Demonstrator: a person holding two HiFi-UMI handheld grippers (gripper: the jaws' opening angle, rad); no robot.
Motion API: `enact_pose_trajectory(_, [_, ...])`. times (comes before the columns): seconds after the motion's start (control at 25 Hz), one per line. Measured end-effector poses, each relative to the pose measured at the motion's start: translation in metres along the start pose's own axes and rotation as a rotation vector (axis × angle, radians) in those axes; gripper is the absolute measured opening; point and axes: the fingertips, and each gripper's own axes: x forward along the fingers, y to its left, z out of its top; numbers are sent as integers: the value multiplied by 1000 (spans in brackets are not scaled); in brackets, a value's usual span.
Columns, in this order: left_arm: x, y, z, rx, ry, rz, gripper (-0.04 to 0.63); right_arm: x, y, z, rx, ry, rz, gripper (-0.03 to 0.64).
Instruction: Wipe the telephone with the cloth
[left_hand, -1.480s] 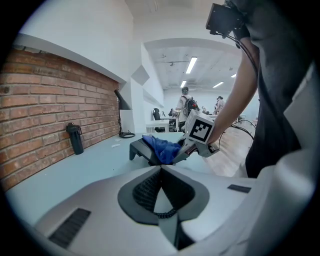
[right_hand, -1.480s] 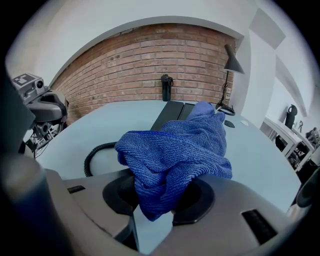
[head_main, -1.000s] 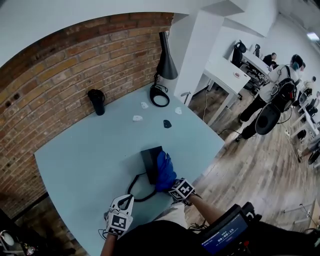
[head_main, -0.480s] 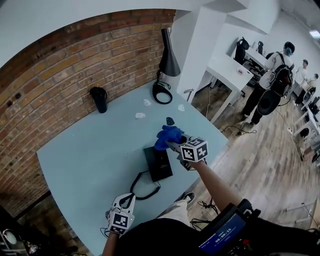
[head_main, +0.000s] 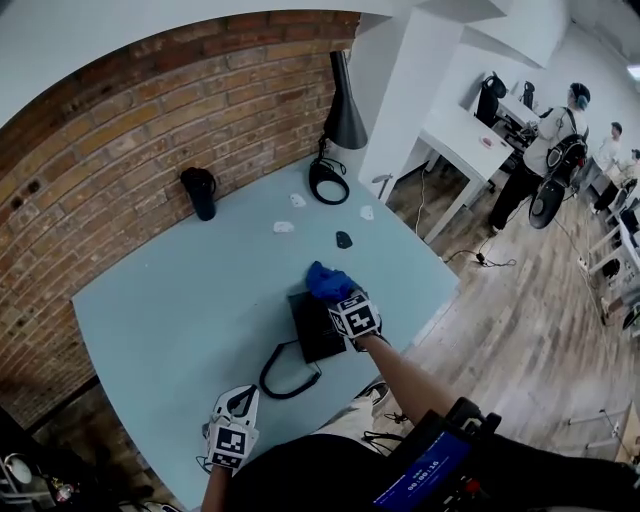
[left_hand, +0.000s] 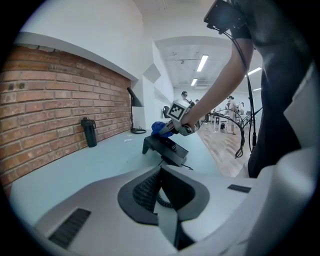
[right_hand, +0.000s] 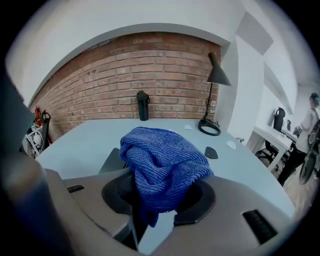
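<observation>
Two tools in play. Right tool (right_hand: 155, 226) is clamped on a bunched blue microfibre cloth (right_hand: 162, 162), which bulges up out of the jaws. In the head view the cloth sits at the far end of the black desk telephone (head_main: 315, 328) and looks to be touching its raised back edge; the left gripper view shows the same contact. The telephone lies near the front middle of the pale blue worktop (head_main: 170, 300), with its black coiled cord (head_main: 290, 382) looped toward the near edge. Left tool (head_main: 241, 400) is low at the near edge, well apart from the telephone, jaws drawn together with nothing in them. A black cylindrical flask (head_main: 200, 193) stands by the red brick wall (head_main: 120, 130). A black cone-shade lamp (head_main: 343, 110) with a ring base stands at the far corner. A small dark oval piece (head_main: 344, 239) lies between the lamp and the telephone. Several people stand in the room beyond the worktop.
</observation>
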Motion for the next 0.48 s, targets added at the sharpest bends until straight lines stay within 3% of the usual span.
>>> enact_pose_trajectory(0.16, [7, -5, -1, 3, 2, -24, 26, -1, 0, -8, 78, 39, 63, 170])
enact_pose_trajectory(0.28, [11, -13, -3, 20, -12, -47, 26, -4, 2, -15, 124, 50, 56, 170])
enact_pose_trajectory(0.48, [10, -15, -3, 14, -2, -57, 26, -12, 21, -16, -158, 61, -9, 169])
